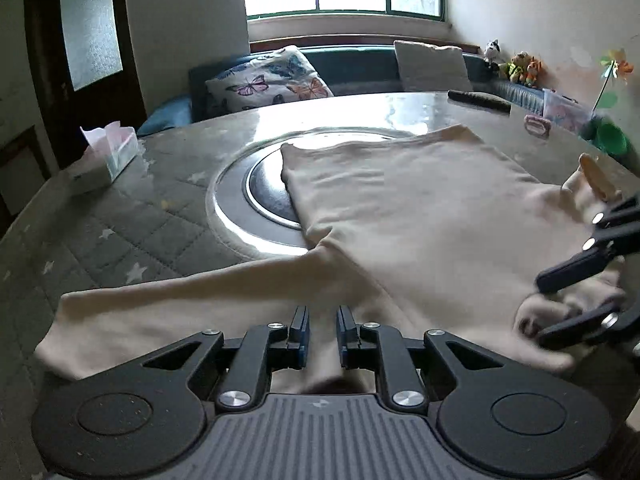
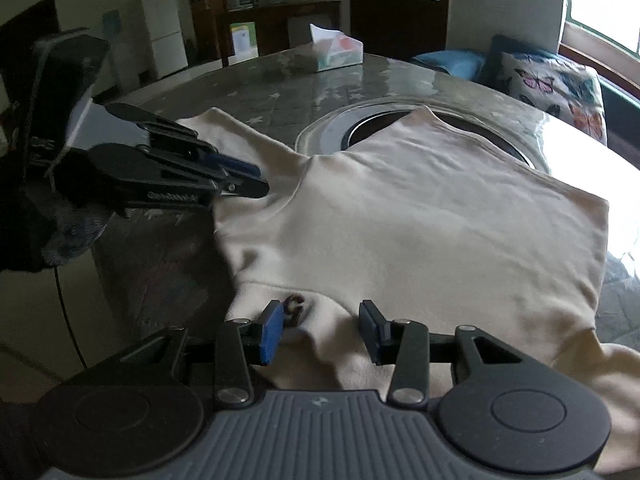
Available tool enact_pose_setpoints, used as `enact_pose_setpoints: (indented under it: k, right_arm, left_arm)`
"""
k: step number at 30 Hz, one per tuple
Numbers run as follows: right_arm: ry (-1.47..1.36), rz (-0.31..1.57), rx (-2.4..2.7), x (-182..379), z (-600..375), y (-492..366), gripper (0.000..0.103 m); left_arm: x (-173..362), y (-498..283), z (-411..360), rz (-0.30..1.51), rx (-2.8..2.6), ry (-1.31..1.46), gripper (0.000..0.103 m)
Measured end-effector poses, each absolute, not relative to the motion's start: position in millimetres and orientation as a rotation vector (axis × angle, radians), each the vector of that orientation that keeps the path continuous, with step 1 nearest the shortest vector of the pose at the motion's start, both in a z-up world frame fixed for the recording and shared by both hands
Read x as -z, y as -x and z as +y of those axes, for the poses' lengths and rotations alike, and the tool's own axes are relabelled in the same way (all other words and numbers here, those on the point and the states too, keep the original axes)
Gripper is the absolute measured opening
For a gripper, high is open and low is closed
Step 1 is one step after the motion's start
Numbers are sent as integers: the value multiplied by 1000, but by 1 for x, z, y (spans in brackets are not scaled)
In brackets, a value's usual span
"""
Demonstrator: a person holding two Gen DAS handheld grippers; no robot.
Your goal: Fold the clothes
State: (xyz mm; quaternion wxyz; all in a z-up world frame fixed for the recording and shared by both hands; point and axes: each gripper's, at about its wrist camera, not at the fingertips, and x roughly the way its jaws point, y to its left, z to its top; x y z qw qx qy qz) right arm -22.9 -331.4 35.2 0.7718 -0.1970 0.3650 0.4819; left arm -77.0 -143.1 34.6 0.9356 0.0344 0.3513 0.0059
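A cream long-sleeved top [image 1: 400, 208] lies spread on the round table [image 1: 120, 220], partly covering the round metal inset in its centre [image 1: 256, 188]. One sleeve [image 1: 160, 320] stretches to the left along the near edge. My left gripper [image 1: 323, 320] hovers low over that sleeve's shoulder end, jaws a narrow gap apart, with cloth showing between and below them. From the right wrist view the left gripper [image 2: 256, 184] has its tips at the top's left shoulder. My right gripper [image 2: 322, 320] stands open at the collar, straddling a raised fold beside a brown label [image 2: 296, 306].
A tissue box [image 1: 108, 156] stands at the table's far left. A dark long object [image 1: 480, 100], a pink ring [image 1: 538, 126] and a green cup [image 1: 610, 136] sit at the far right. A bench with a butterfly cushion [image 1: 268, 84] runs behind the table.
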Motion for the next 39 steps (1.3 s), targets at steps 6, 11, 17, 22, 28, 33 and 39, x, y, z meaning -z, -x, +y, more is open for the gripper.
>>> enact_pose_setpoints:
  k: [6, 11, 17, 22, 28, 33, 39]
  right_arm:
    - [362, 808, -1005, -41, -356, 23, 42]
    - [368, 840, -994, -36, -372, 31, 42]
    - [308, 850, -973, -42, -391, 33, 42]
    - [335, 839, -1013, -41, -395, 44, 42]
    - [230, 818, -928, -60, -430, 28, 42]
    - [165, 789, -721, -61, -469, -7, 42]
    - [79, 808, -581, -41, -497, -57, 42]
  left_arm:
    - [-45, 75, -140, 698, -35, -71, 19]
    - [-59, 65, -159, 650, 35, -72, 23]
    - [-61, 50, -197, 636, 141, -77, 28]
    - [-55, 40, -227, 652, 215, -96, 34]
    - [-45, 34, -246, 674, 266, -117, 40]
    - [-41, 32, -254, 683, 288, -121, 42]
    - [-39, 31, -257, 689, 314, -145, 43]
